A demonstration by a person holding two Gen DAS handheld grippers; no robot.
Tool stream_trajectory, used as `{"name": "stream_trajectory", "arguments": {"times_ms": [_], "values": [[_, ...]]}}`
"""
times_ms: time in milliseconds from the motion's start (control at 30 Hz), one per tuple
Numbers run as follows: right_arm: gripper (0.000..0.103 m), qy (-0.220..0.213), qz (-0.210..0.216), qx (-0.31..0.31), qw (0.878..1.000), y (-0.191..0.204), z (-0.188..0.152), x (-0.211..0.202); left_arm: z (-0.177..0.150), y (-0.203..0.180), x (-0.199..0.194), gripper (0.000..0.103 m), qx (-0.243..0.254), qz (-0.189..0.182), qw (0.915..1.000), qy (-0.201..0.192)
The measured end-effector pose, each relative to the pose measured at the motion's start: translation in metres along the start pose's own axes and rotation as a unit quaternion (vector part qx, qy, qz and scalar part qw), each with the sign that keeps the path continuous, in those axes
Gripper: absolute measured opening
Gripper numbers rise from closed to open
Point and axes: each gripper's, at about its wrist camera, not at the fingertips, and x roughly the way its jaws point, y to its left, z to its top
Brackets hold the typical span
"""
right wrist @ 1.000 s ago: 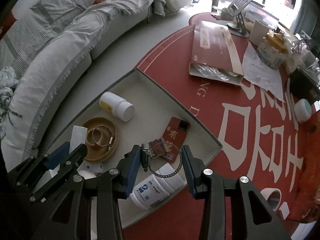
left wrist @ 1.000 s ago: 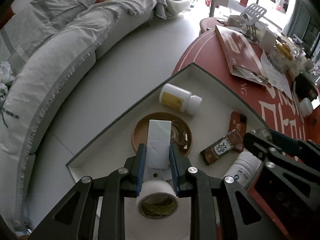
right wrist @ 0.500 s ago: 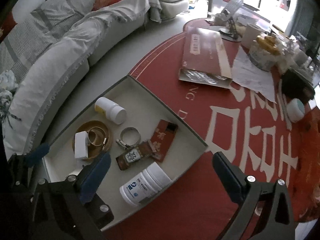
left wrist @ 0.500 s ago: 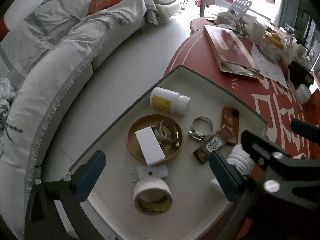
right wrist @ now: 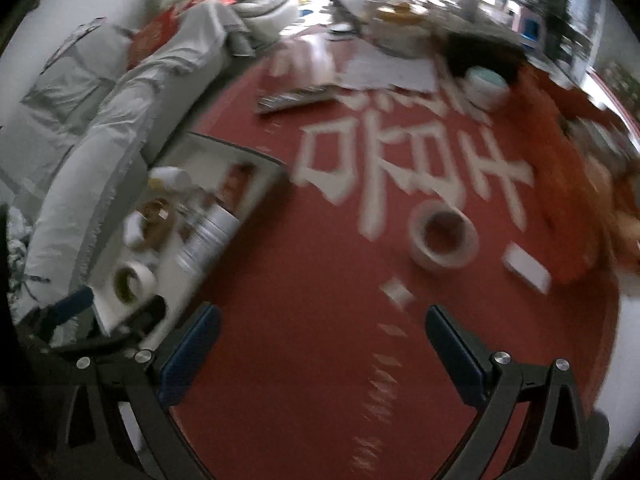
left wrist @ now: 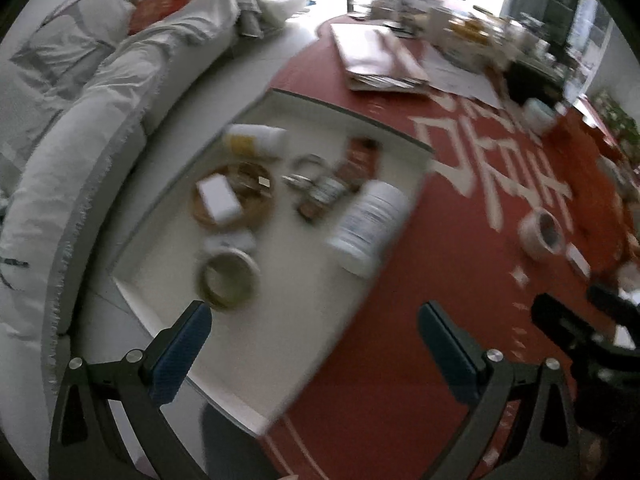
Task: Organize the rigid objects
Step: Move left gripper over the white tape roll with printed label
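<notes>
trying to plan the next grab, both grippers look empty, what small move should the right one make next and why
Probably bring the right gripper forward over the roll of tape lying on the red tablecloth. Its jaws stand wide with nothing between them. The roll sits outside the white tray that holds the other items. A small white block beside it is also outside.

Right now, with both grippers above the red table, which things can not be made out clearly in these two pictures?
- Print on the big white plastic bottle: left view, smeared by motion blur.
- Small items beside the round wooden dish: left view, blurred together.
- Contents of the shallow white tray: right view, blurred and small.
- Clutter behind the white tape roll: right view, blurred, washed out by window glare.
</notes>
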Motion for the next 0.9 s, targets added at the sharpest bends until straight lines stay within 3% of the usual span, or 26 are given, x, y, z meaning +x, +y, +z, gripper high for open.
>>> {"name": "stream_trajectory", "arguments": {"times_ms": [200, 367, 567, 700, 900], "values": [[0.103, 0.015, -0.038, 0.128, 0.991, -0.086, -0.044, -0.008, -0.012, -0.050, -0.029, 0.103, 0.057, -0.036, 0.9977, 0.000], [0.103, 0.012, -0.043, 0.207, 0.977, -0.133, -0.053, -0.012, 0.009, -0.067, -0.063, 0.103, 0.046, -0.085, 0.9953, -0.010], [0.103, -0.024, -0.015, 0.122, 0.992, -0.119, -0.015, -0.009, 0.029, -0.071, -0.081, 0.103, 0.021, -0.048, 0.9974, -0.050], [0.103, -0.063, -0.017, 0.078, 0.995, -0.108, 0.020, 0.007, 0.023, -0.059, -0.069, 0.103, 0.014, -0.036, 0.9987, -0.033], [0.103, -0.051, -0.059, 0.062, 0.995, -0.112, 0.050, 0.049, 0.025, -0.045, -0.050, 0.103, 0.005, -0.021, 0.9997, -0.007]]}}
